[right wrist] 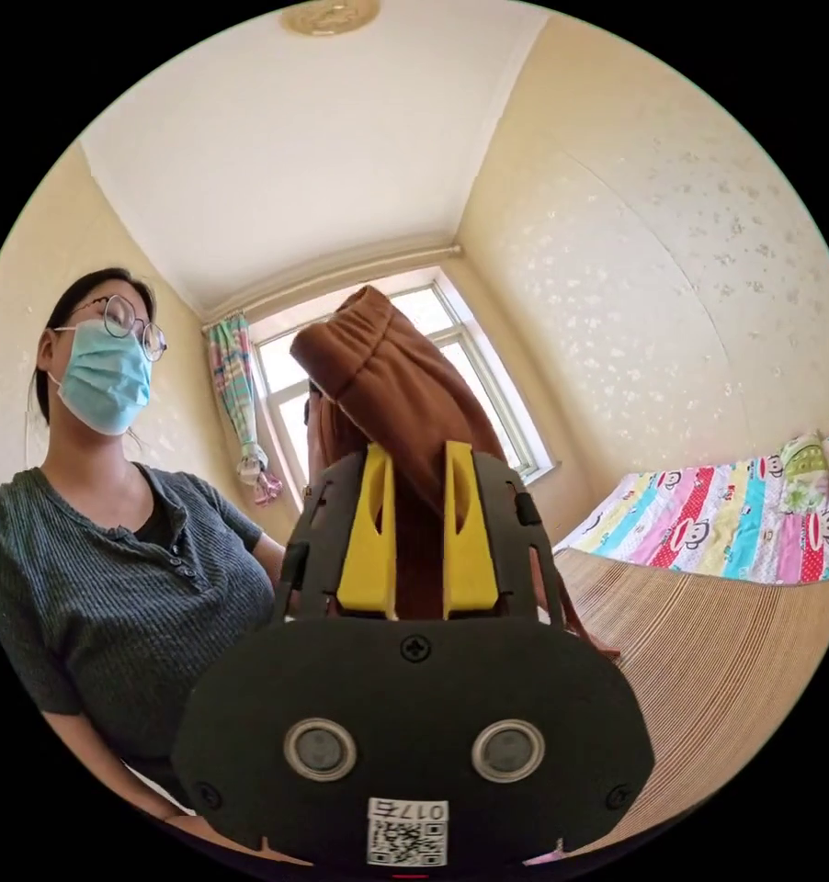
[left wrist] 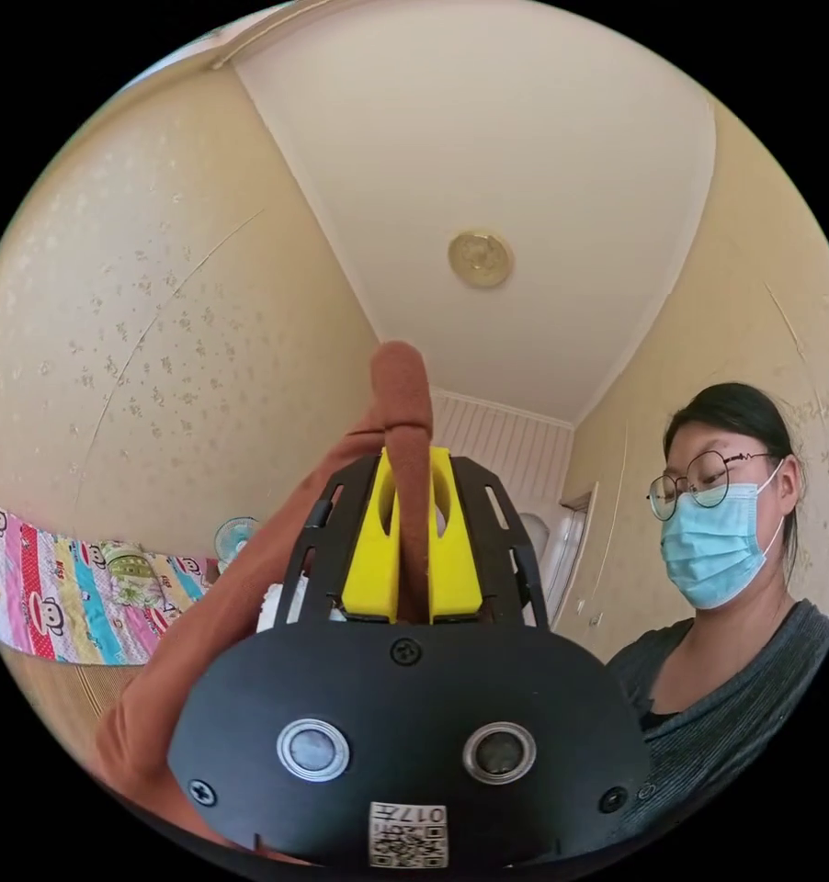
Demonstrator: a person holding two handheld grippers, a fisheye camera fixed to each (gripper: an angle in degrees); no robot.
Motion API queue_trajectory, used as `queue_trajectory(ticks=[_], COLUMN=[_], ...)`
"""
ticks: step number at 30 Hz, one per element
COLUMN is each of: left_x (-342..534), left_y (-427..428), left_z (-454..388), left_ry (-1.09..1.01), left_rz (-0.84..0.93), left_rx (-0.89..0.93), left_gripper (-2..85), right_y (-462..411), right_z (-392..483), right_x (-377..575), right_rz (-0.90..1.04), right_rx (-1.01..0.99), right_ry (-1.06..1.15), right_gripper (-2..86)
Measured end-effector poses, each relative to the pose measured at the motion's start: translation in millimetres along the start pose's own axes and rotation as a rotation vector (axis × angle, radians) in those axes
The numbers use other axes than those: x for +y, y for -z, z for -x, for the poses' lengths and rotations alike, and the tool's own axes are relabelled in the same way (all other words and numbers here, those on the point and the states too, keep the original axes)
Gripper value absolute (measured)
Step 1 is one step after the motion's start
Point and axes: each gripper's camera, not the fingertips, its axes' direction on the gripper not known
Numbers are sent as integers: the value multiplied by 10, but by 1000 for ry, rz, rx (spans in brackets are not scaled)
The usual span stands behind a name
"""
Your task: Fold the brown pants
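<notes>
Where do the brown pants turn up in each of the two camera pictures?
Left gripper view: the brown pants stand as a narrow strip in the middle, pinched between the left gripper's yellow jaws, with more cloth trailing to the lower left.
Right gripper view: a bunched fold of the brown pants rises at centre between the right gripper's yellow jaws, before the window.
Shared landmark: the round ceiling light.

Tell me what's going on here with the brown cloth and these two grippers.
A person is lifting the brown pants with a handheld gripper in each hand. The left gripper has its yellow fingers shut on a fold of the cloth, and the right gripper is clamped on a gathered, elastic-looking edge. Both point up toward the ceiling, so the pants are held up in the air, not yet folded.
</notes>
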Motion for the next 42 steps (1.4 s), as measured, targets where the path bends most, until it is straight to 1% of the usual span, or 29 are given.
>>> queue_trajectory(ticks=[2, 4, 6, 8, 9, 11, 14, 15, 17, 18, 20, 21, 22, 23, 24, 26, 29, 32, 33, 35, 36, 37, 38, 39, 40, 41, 42], left_x=[-38, -106, -214, -394, -434, -587, -723, -741, -749, -735, -637, -602, -518, -428, -384, -231, -128, -104, -113, -292, -380, -601, -857, -980, -1178, -1280, -1306], left_y=[113, 217, 352, 535, 585, 745, 829, 831, 783, 765, 726, 723, 723, 737, 749, 796, 762, 646, 607, 326, 211, -58, -351, -483, -673, -733, -738], left_z=[-81, -173, -328, -611, -683, -917, -1105, -1128, -1198, -1217, -1306, -1334, -1402, -1460, -1477, -1429, -1160, -736, -619, 20, 232, 714, 1291, 1603, 2216, 2753, 3004], left_ry=[-11, -39, -116, -287, -329, -420, -473, -477, -470, -466, -433, -425, -426, -434, -431, -379, -330, -342, -345, -316, -303, -269, -218, -186, -113, -10, 52], left_rz=[40, 82, 125, 208, 225, 296, 404, 428, 517, 531, 499, 474, 406, 317, 266, 75, -76, -141, -146, -146, -128, -62, 25, 68, 123, 120, 127], left_rx=[25, 24, 5, 2, -13, -101, -232, -262, -407, -443, -574, -600, -635, -658, -672, -716, -750, -758, -754, -756, -762, -776, -785, -786, -806, -860, -897], left_gripper=[41, 42, 43, 44, 44, 44, 43, 43, 43, 43, 43, 43, 43, 44, 44, 45, 45, 42, 42, 42, 42, 42, 44, 45, 57, 70, 78], right_y=[-11, 15, 18, 28, 37, 26, -59, -96, -132, -139, -140, -142, -141, -142, -137, -106, -32, 46, 71, 62, 22, -29, -60, -137, -207, -226, -198], right_z=[59, 333, 625, 910, 1090, 1378, 1858, 2036, 2275, 2412, 2597, 2707, 2789, 2820, 2858, 2843, 2614, 2105, 1788, 1150, 626, 23, -305, -989, -1684, -2001, -2561], right_x=[-261, -623, -911, -1182, -1348, -1557, -1779, -1814, -1804, -1763, -1668, -1590, -1507, -1467, -1394, -1332, -1370, -1488, -1609, -1936, -2224, -2545, -2705, -2991, -3196, -3248, -3249], right_rz=[42, 37, 35, 19, 8, -4, -4, -12, -45, -83, -158, -213, -269, -293, -332, -357, -299, -256, -239, -187, -149, -108, -83, -10, 99, 157, 255], right_rx=[62, 178, 225, 247, 252, 265, 360, 401, 431, 461, 550, 637, 727, 772, 850, 914, 903, 919, 914, 906, 915, 929, 942, 992, 1075, 1118, 1193], right_ry=[-1, 66, 170, 245, 278, 342, 433, 448, 449, 443, 443, 459, 486, 506, 549, 595, 610, 597, 570, 508, 451, 376, 336, 262, 181, 145, 55], right_gripper=[46, 37, 33, 30, 29, 28, 27, 27, 27, 27, 27, 27, 27, 26, 26, 25, 25, 24, 23, 21, 20, 19, 19, 18, 18, 17, 16])
